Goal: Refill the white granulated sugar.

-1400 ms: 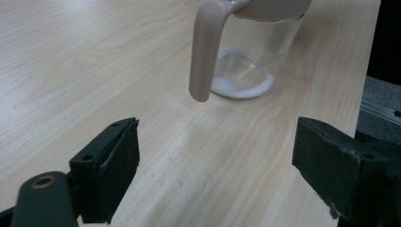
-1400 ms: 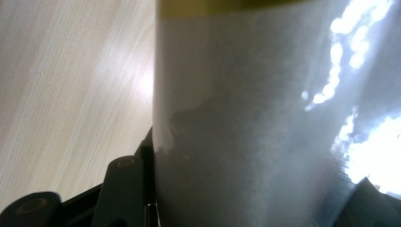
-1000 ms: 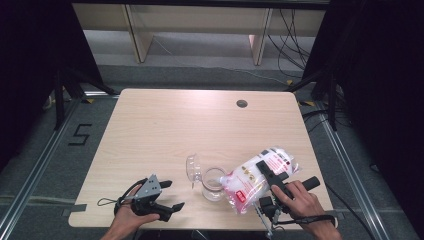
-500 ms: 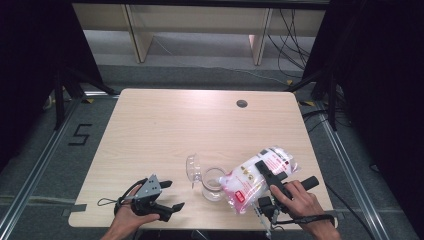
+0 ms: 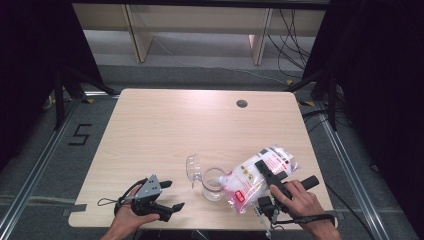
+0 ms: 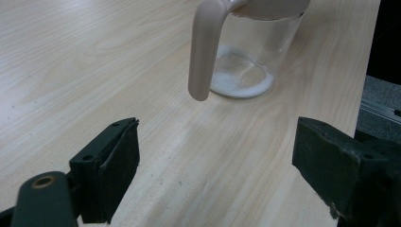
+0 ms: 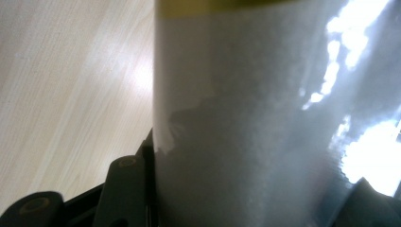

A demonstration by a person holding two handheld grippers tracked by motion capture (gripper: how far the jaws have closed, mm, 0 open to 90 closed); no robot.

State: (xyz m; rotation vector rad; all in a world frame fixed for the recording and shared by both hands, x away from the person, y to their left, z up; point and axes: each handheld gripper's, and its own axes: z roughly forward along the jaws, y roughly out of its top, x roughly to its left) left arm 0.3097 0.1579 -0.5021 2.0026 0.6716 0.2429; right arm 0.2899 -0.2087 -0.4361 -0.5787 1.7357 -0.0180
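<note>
A clear plastic bag of white powder (image 5: pixel 247 181) with red print lies tilted, its lower end resting at the rim of a clear glass jug (image 5: pixel 213 184). My right gripper (image 5: pixel 264 174) is shut on the bag, one black jaw lying across its top. In the right gripper view the bag (image 7: pixel 246 109) spans the gap of the right gripper (image 7: pixel 246 201), from jaw to jaw. The left gripper (image 5: pixel 172 196) rests open near the table's front edge, left of the jug. Seen along the open left gripper (image 6: pixel 215 165), the jug (image 6: pixel 255 42) has a pale handle (image 6: pixel 203 52) and a thin layer of white powder (image 6: pixel 241 81) at its bottom.
The light wooden table (image 5: pixel 165 130) has a round cable hole (image 5: pixel 242 103) at its back right. Dark stands and curtains flank the table. The jug stands close to the front edge.
</note>
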